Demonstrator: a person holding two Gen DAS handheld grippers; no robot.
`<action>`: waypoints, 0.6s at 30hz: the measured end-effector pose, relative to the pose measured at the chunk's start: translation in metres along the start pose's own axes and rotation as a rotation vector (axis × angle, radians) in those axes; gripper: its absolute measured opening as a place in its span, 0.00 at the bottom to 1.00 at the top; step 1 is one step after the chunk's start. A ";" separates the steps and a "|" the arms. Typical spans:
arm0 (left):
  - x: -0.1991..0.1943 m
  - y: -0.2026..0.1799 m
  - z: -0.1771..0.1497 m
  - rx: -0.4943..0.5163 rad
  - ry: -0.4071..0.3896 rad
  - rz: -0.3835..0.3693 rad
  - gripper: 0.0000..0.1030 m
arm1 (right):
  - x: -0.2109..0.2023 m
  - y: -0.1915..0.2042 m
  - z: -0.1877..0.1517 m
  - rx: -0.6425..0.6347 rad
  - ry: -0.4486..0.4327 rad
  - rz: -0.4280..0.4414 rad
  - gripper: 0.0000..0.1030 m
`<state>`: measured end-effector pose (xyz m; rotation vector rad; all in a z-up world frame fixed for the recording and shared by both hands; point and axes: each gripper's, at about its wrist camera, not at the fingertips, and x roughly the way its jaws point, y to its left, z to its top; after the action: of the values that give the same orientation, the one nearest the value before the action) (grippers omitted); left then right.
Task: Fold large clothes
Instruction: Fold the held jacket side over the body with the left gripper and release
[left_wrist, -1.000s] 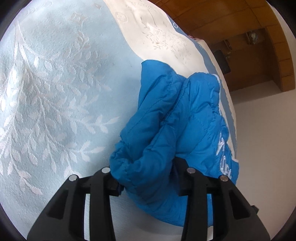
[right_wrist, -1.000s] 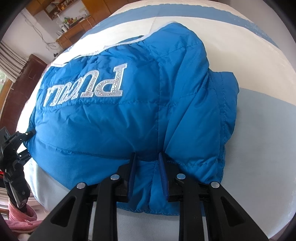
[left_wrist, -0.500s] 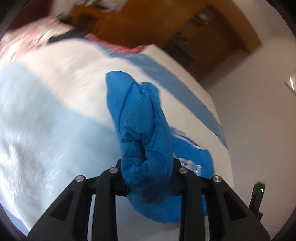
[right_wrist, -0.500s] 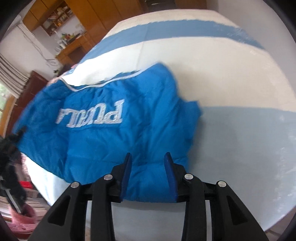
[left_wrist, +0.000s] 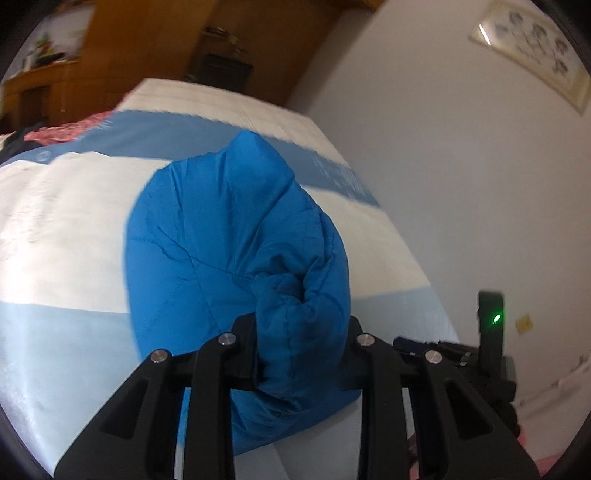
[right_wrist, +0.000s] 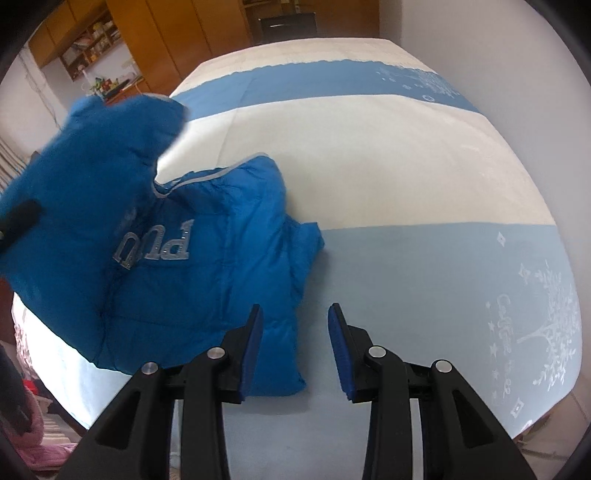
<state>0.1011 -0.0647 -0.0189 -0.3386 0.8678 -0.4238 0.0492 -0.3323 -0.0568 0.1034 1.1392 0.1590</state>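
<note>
A blue padded jacket (right_wrist: 207, 295) with silver letters lies on the bed (right_wrist: 369, 155), near its left edge. One side of it is raised and folded over toward the middle, blurred, at the left of the right wrist view. My left gripper (left_wrist: 303, 332) is shut on a bunched fold of the jacket (left_wrist: 236, 236) and holds it up above the bed. My right gripper (right_wrist: 295, 314) hangs open over the jacket's near right corner. Nothing is between its blue pads (right_wrist: 255, 343).
The bedcover (left_wrist: 55, 229) has white, light blue and darker blue bands. A white wall (left_wrist: 461, 166) runs along the bed's right side. Wooden cupboards (right_wrist: 177, 40) stand behind the bed. Pink cloth (right_wrist: 37, 443) lies on the floor at the left. A black device with a green light (left_wrist: 491, 325) shows at the right.
My left gripper has closed on the jacket's fold, lifted it and rolled, swinging toward the far wall. My right gripper let go of the jacket's hem, opened and rose.
</note>
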 end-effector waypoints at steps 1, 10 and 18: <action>0.012 -0.004 -0.001 0.008 0.025 -0.003 0.24 | 0.003 -0.002 0.001 0.004 0.002 -0.001 0.35; 0.110 0.002 -0.019 0.033 0.240 -0.032 0.26 | 0.006 -0.015 0.001 0.035 0.016 -0.005 0.35; 0.141 0.011 -0.043 0.042 0.290 -0.025 0.30 | 0.015 -0.016 0.006 0.036 0.033 0.010 0.35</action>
<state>0.1503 -0.1287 -0.1425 -0.2522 1.1361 -0.5214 0.0619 -0.3454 -0.0702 0.1385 1.1750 0.1498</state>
